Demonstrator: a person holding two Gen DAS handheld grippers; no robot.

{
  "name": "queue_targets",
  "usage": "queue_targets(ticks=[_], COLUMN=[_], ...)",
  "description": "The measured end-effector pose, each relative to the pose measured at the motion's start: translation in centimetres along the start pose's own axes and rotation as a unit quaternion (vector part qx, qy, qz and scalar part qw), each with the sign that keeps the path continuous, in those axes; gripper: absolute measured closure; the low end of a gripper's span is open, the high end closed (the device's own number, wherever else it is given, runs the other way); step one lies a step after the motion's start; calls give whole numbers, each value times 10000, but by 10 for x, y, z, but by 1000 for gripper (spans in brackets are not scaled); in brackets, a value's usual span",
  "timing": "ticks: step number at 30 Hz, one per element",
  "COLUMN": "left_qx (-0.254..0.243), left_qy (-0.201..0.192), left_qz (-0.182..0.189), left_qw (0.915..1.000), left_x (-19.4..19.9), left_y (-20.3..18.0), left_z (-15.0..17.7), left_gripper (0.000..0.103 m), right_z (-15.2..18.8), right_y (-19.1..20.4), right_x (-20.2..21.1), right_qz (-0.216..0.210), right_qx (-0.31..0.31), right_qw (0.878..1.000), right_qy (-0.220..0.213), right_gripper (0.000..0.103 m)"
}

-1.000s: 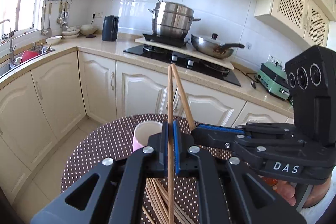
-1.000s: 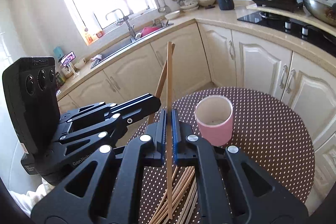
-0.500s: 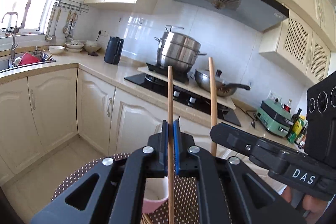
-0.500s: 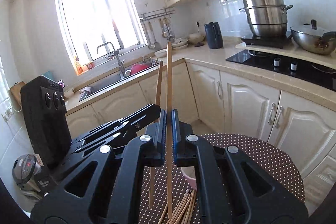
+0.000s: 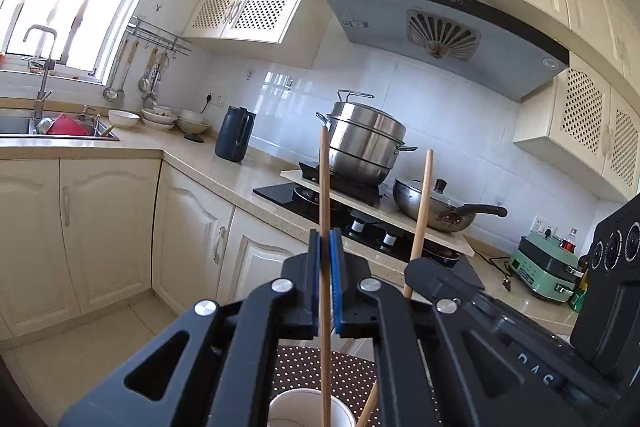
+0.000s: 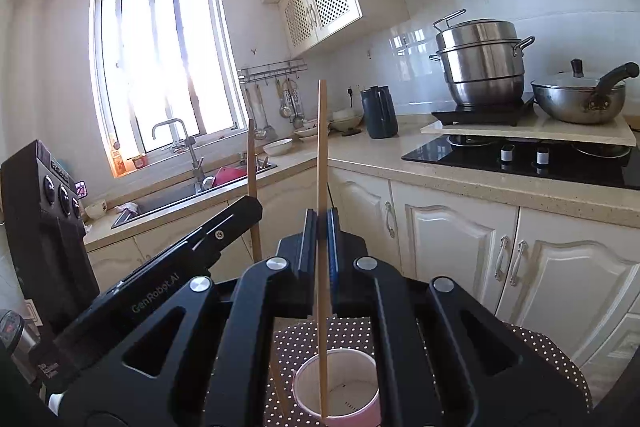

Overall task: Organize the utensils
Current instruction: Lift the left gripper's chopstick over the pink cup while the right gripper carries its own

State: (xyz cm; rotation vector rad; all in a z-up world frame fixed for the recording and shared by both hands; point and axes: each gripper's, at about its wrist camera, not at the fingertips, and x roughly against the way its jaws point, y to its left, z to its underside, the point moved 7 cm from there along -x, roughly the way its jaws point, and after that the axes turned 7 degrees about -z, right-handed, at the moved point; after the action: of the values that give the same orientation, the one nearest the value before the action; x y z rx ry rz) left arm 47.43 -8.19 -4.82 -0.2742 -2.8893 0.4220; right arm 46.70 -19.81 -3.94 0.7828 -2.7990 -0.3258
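right wrist: each claw point(image 6: 319, 227) pinches a chopstick point(image 6: 322, 155) seemingly over the cup point(image 6: 340, 387).

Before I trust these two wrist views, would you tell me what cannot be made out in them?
- Left wrist view: the cup is cut off by the bottom edge.
- Left wrist view: the right gripper's closed jaws are hidden by its own body; only its chopstick shows above.
- Right wrist view: whether the chopstick tip touches the cup bottom cannot be told.
- Both views: most of the dotted table is hidden behind the gripper bodies.
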Motion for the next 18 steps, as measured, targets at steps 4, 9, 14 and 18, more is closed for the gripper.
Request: queue_targets(ticks=[4,9,14,18], left_qx=[-112,-252,-372,-492], left_qy=[-192,-276,-113,-8], left_qz=[-100,-260,-371,-414], left_qw=[9997,9990,9986,9979], left_x=[-7,-15,-18,-16], left_y=[-2,-2,2,5], left_z=[4,17,37,51], left_gripper=[98,98,98,98], right_z=[11,23,38,51], right_y=[-9,-15,-17,-18], right_x=[-4,-6,-7,-5], right_qz=[61,45,-3,-60], right_qx=[11,25,-13,-111], right_qw=[10000,9999,10000,9999], right_qy=[-43,-96,-17,72], right_gripper=[97,97,97,97])
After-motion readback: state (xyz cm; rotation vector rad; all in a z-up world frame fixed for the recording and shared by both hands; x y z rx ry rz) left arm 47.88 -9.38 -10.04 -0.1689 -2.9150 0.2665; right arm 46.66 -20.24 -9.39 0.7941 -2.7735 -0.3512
